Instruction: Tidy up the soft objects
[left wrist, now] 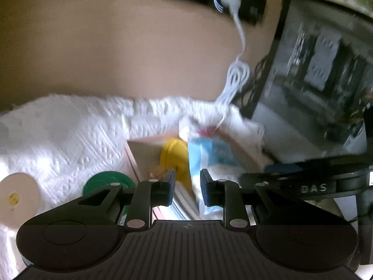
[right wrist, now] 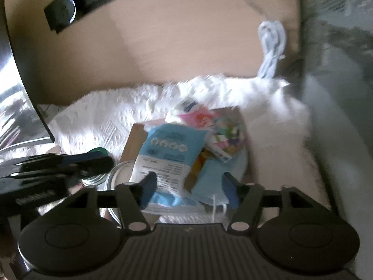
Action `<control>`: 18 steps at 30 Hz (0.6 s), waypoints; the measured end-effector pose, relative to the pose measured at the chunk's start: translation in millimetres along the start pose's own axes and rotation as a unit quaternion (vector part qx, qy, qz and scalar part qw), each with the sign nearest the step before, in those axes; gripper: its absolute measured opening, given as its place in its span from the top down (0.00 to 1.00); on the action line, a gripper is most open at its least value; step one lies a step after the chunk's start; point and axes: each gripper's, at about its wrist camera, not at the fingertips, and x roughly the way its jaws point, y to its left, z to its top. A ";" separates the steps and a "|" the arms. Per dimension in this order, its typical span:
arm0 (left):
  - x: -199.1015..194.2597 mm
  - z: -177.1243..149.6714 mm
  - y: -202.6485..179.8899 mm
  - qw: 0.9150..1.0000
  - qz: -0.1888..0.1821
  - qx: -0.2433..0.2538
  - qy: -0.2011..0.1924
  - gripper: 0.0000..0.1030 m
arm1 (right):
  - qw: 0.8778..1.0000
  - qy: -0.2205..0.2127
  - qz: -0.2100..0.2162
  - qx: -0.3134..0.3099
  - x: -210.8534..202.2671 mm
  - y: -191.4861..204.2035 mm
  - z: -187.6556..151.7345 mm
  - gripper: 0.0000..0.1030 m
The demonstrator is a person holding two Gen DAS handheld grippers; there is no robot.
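Note:
A cardboard box [right wrist: 131, 143] sits on a white textured towel [right wrist: 98, 116]. In it lie a blue-and-white soft packet [right wrist: 167, 154], a colourful pink packet [right wrist: 221, 137] and a yellow soft item [left wrist: 173, 155]. My right gripper [right wrist: 187, 189] is open, its fingers straddling the lower end of the blue packet. My left gripper [left wrist: 187, 186] is open with a narrow gap, above the box edge, next to the blue packet [left wrist: 207, 154]. The left gripper also shows in the right wrist view [right wrist: 58, 165], at the left.
A green-lidded jar [left wrist: 108, 182] and a paper roll [left wrist: 17, 198] stand left of the box. A white coiled cable [left wrist: 236, 79] lies at the towel's far edge beside a dark monitor [left wrist: 314, 74]. A black power strip [left wrist: 233, 2] sits at the desk's back.

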 end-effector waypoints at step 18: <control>-21.7 -147.6 -73.9 0.982 0.171 -0.076 -0.026 0.75 | 0.992 0.011 -0.008 -0.125 -12.2 -15.6 -118.4 0.23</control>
